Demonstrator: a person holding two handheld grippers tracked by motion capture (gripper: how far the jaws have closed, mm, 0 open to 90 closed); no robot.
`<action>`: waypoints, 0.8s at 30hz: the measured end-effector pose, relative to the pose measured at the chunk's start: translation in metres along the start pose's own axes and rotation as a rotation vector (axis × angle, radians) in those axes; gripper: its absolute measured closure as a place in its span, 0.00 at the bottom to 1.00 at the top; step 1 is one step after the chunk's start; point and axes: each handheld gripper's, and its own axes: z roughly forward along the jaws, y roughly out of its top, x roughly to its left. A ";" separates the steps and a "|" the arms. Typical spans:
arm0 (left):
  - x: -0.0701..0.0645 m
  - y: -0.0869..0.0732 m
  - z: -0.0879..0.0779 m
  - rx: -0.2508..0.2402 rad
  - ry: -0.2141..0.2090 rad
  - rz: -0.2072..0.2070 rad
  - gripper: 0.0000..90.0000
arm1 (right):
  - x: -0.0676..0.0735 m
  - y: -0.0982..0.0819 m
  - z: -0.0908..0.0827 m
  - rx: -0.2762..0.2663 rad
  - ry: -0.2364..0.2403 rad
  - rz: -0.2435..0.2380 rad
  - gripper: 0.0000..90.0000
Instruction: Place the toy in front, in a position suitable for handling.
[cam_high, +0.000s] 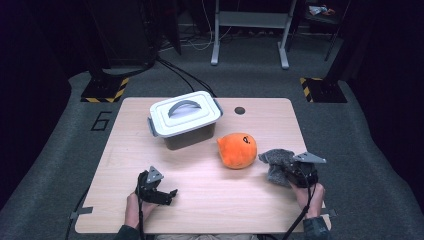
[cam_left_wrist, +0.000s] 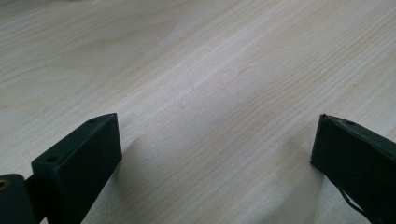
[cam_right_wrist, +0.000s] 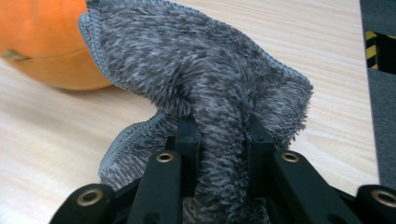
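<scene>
Grey fuzzy cloth (cam_right_wrist: 205, 79) is pinched between the jaws of the right gripper (cam_right_wrist: 219, 135) — bunched up at the right side of the wooden surface (cam_high: 210, 185), just beside an orange plush toy (cam_high: 237, 150). The left gripper (cam_high: 167, 194) rests on the surface near the person's edge, jaws spread wide with nothing between them. A white lidded box (cam_high: 185, 117) sits farther back.

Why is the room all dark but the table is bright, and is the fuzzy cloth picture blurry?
In the high view, light falls on the table while the room around it stays dark; the box and orange plush toy cast soft shadows. In the right claw view, the grey cloth looks sharp, but the near claw parts are blurry. In the left claw view, the open left claw shades the wood.
</scene>
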 end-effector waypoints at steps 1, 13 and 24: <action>0.000 0.000 0.000 -0.001 0.001 -0.002 0.01 | -0.002 0.002 0.002 0.002 -0.005 -0.003 0.80; 0.000 0.000 0.000 -0.004 0.008 -0.002 0.01 | -0.021 0.013 0.034 0.067 -0.073 0.061 0.78; 0.000 0.000 0.000 -0.003 0.010 0.006 0.01 | -0.031 0.005 0.062 0.128 -0.108 0.109 0.59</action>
